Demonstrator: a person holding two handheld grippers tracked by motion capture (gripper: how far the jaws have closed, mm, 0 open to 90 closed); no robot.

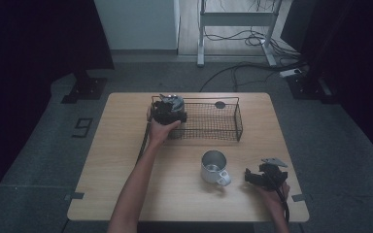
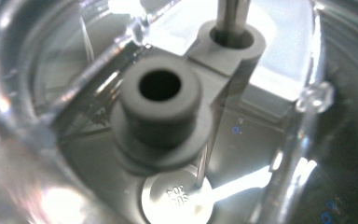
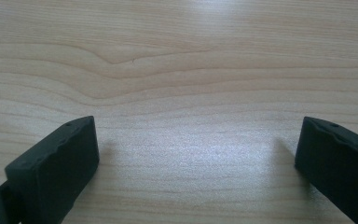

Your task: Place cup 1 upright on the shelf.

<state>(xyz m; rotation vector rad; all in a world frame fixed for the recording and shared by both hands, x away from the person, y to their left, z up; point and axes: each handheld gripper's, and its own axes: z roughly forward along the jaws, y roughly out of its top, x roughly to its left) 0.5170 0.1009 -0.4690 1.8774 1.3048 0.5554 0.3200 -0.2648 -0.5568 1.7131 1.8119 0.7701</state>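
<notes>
My left gripper (image 1: 167,110) hangs over the left end of a black wire basket (image 1: 238,121), right against a shiny metal vessel (image 1: 174,101) standing there. In the left gripper view a gleaming curved wall (image 2: 9,116) is very close and surrounds a grey cylindrical part with a hole (image 2: 161,100); its jaws are hidden. A steel mug (image 1: 213,166) with a handle stands upright on the table's near middle. My right gripper (image 1: 250,177) rests near the front right corner, right of the mug and apart from it. It stands open (image 3: 198,135) above bare wood, with nothing between the jaws.
The light wooden table (image 1: 126,160) has bare room to the left and in front of the basket. A small dark round thing (image 1: 220,104) sits at the basket's far side. Grey floor, desk legs and cables lie beyond the table.
</notes>
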